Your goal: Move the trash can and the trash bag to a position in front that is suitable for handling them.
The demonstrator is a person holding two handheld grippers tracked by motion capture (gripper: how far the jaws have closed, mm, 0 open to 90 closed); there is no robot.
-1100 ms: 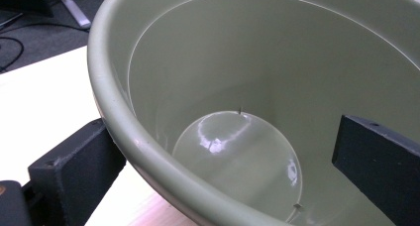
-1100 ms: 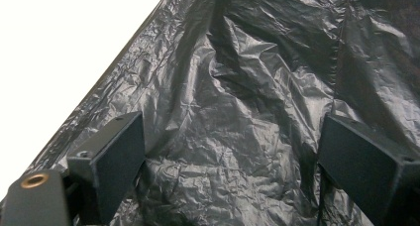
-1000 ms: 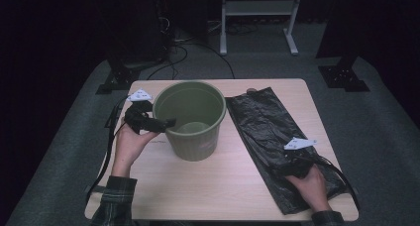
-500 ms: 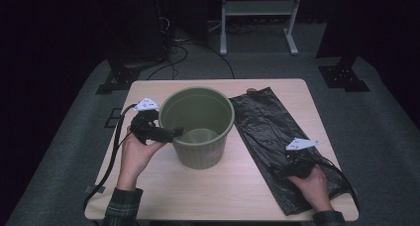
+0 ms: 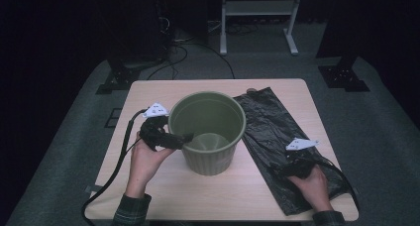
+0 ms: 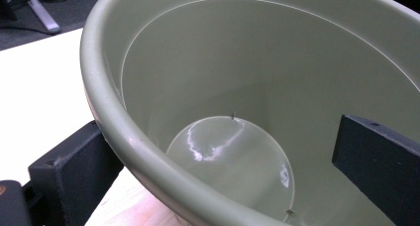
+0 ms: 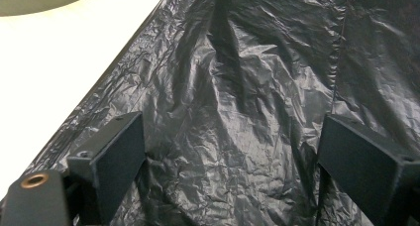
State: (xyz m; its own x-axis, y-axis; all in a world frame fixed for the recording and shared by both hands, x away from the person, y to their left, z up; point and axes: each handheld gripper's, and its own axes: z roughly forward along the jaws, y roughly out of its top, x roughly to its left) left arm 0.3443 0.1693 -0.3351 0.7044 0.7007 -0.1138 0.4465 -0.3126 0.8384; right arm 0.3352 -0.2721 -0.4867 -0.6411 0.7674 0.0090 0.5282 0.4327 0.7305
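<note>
An olive-green plastic bin [image 5: 210, 159] stands upright and empty on the middle of the wooden table [image 5: 148, 94]. My left gripper [image 5: 184, 137] is open and straddles its left rim [image 6: 114, 117]: one jaw is against the outer wall, the other hangs inside, well apart from the wall. A flat black plastic bag [image 5: 277, 127] lies on the right of the table. My right gripper [image 5: 277, 170] rests open on the bag's near end, with crinkled bag film [image 7: 237, 62] spread between and beyond the jaws.
A white stand [image 5: 257, 8] and dark equipment bases sit on the grey floor beyond the table's far edge. The left gripper's cable [image 5: 119, 156] runs down the table's left side. Bare tabletop lies in front of the bin.
The bin and my left gripper on its rim have slid together toward the near edge and a little to the right. The right hand and the bag have stayed put.
</note>
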